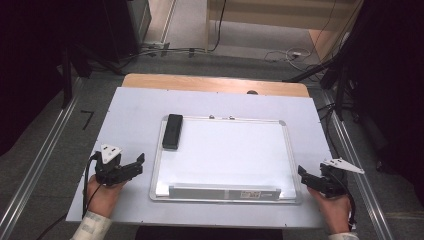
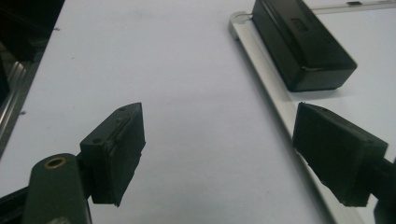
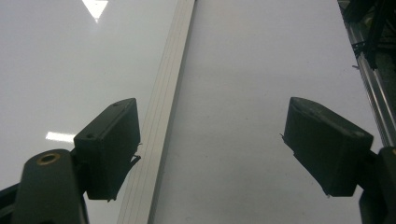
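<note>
Left gripper hangs open and empty near the black eraser on the whiteboard. We line both jaws along its long sides before closing. Our right gripper, open too, waits at the board's edge.

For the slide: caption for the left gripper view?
Open left gripper approaching black eraser on whiteboard.

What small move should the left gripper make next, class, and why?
Probably ease the left gripper forward to straddle the black rectangular eraser. Its jaws stand open and empty, aimed just short of the eraser, which lies on the silver-framed whiteboard near its left edge.
</note>
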A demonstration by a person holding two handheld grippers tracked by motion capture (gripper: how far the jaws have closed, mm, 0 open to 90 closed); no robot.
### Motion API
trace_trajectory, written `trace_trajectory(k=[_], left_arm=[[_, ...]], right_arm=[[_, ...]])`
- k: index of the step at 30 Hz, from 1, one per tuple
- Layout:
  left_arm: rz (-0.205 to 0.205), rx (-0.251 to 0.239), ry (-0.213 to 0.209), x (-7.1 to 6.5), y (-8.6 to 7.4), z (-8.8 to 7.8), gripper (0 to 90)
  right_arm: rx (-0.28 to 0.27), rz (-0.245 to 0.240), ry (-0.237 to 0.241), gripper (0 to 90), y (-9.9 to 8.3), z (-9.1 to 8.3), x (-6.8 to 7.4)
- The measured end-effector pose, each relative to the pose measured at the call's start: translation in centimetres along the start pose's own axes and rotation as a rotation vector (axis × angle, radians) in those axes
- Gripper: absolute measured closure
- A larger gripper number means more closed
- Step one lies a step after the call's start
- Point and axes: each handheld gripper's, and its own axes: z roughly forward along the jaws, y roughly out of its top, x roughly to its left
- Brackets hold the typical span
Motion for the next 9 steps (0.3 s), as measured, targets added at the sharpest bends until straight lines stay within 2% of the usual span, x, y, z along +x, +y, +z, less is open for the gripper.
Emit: trace_trajectory(k=[9], left_arm=[[-0.007, 0.026, 0.047, 1.6, -1.1, -0.4, 17.5]], right_arm=[[0.000, -0.002, 0.000, 17.1, 0.0, 0.0, 0.1]])
